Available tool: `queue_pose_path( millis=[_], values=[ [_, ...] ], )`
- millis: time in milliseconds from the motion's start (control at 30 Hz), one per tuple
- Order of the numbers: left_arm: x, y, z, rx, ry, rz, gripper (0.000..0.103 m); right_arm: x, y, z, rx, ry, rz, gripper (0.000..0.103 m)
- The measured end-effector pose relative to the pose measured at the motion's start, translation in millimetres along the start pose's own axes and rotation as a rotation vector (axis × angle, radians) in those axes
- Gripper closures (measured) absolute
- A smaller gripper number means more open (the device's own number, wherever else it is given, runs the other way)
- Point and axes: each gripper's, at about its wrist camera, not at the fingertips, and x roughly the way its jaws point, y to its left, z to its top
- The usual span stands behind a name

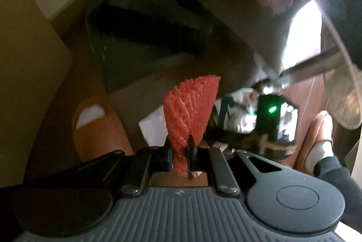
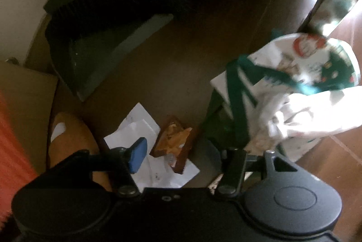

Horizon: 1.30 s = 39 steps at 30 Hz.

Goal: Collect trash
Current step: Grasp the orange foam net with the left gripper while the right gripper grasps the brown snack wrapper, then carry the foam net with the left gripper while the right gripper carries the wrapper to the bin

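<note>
In the left wrist view my left gripper (image 1: 179, 147) is shut on a red foam net sleeve (image 1: 192, 104), which fans out above the fingers. The same net is a red blur (image 2: 11, 140) at the left edge of the right wrist view. My right gripper (image 2: 185, 158) stands open above the floor, its blue pad (image 2: 136, 157) clear of everything. Below its gap a brown snack wrapper (image 2: 174, 140) lies on crumpled white paper (image 2: 135, 122). A white and green printed plastic bag (image 2: 294, 83) stands open to the right.
A dark dustpan (image 2: 95, 56) with a brush lies on the brown floor behind the litter. An orange slipper (image 1: 95, 129) sits at the left, beside a cardboard box (image 2: 22, 92). A person's slippered foot (image 1: 321, 129) is at the right, under a table edge.
</note>
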Motion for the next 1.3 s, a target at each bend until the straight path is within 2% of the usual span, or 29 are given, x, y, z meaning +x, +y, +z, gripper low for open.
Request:
queue_pose_path(
  millis=[100, 267, 300, 367, 500, 633, 733, 967, 1167, 1300],
  values=[
    [-4, 4, 8, -0.021, 0.0, -0.02, 0.093, 16, 4, 7, 0.039, 0.028, 0.007, 0.045],
    [8, 7, 8, -0.016, 0.018, -0.021, 0.093, 32, 9, 8, 0.053, 0.026, -0.033, 0.046],
    [7, 9, 9, -0.014, 0.023, -0.022, 0.093, 34, 8, 8, 0.056, 0.026, -0.03, 0.051],
    [10, 10, 9, -0.016, 0.024, -0.022, 0.093, 34, 9, 6, 0.047, 0.018, -0.036, 0.07],
    [7, 7, 8, 0.003, -0.007, -0.021, 0.093, 31, 11, 3, 0.028, -0.008, -0.058, 0.074],
    [0, 3, 6, 0.021, -0.044, -0.038, 0.093, 7, 12, -1, 0.015, -0.053, -0.066, 0.074],
    [-12, -3, 6, 0.042, -0.096, -0.054, 0.093, -26, 16, -4, -0.011, -0.108, -0.08, 0.074],
    [-48, -19, -3, 0.097, -0.184, -0.114, 0.093, -127, 30, -34, -0.057, -0.274, -0.044, 0.074],
    [-87, -33, -10, 0.163, -0.281, -0.165, 0.092, -219, 45, -60, -0.185, -0.454, -0.08, 0.074],
    [-122, -44, -9, 0.204, -0.365, -0.2, 0.092, -278, 45, -70, -0.221, -0.55, -0.096, 0.074]
  ],
)
